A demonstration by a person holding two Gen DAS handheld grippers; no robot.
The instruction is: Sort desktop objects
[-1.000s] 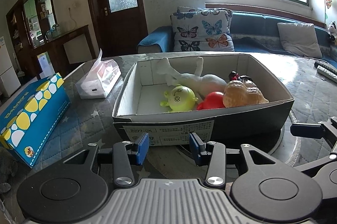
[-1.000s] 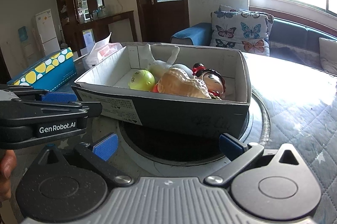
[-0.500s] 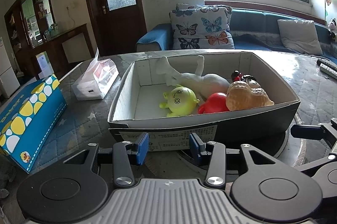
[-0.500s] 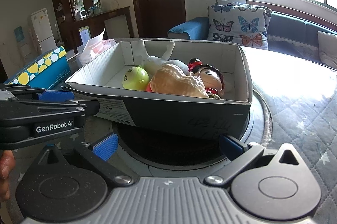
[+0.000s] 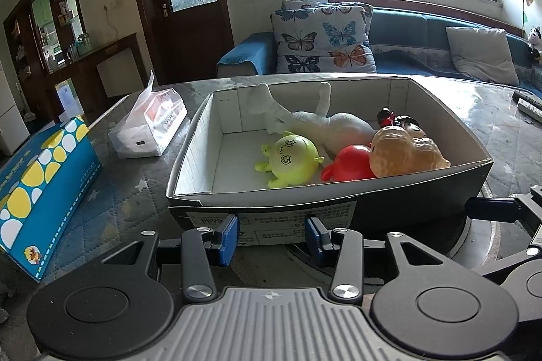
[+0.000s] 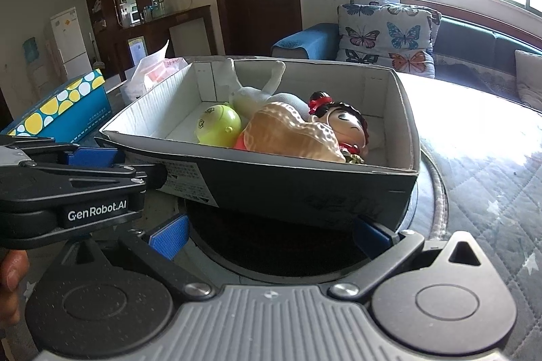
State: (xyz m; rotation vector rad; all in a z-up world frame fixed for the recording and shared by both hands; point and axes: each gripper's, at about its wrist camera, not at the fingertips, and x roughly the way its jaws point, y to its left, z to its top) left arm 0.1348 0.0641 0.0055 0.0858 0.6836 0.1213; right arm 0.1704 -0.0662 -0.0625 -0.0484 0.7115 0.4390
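Note:
A black cardboard box (image 5: 406, 212) with a white inside stands on the quilted table. In it lie a white plush toy (image 5: 338, 123), a yellow-green round toy (image 5: 294, 161), a red toy (image 5: 352, 162), a tan peanut-shaped toy (image 5: 403, 154) and a black-haired doll (image 6: 345, 120). My left gripper (image 5: 271, 235) is open just short of the box's labelled near wall, with nothing between its blue pads. My right gripper (image 6: 271, 234) stands wide open before the box's (image 6: 305, 188) near corner and holds nothing. The left gripper (image 6: 128, 167) also shows at the left of the right wrist view.
A blue tissue box (image 5: 40, 191) with yellow and white dots lies at the left, with a white tissue pack (image 5: 149, 130) behind it. A round dark inset (image 6: 271, 252) lies under the box. A remote (image 5: 528, 103) lies far right. A sofa (image 5: 423, 32) stands beyond the table.
The box has grown slightly larger in the left wrist view. Both grippers stay open, and nothing was taken hold of or let go.

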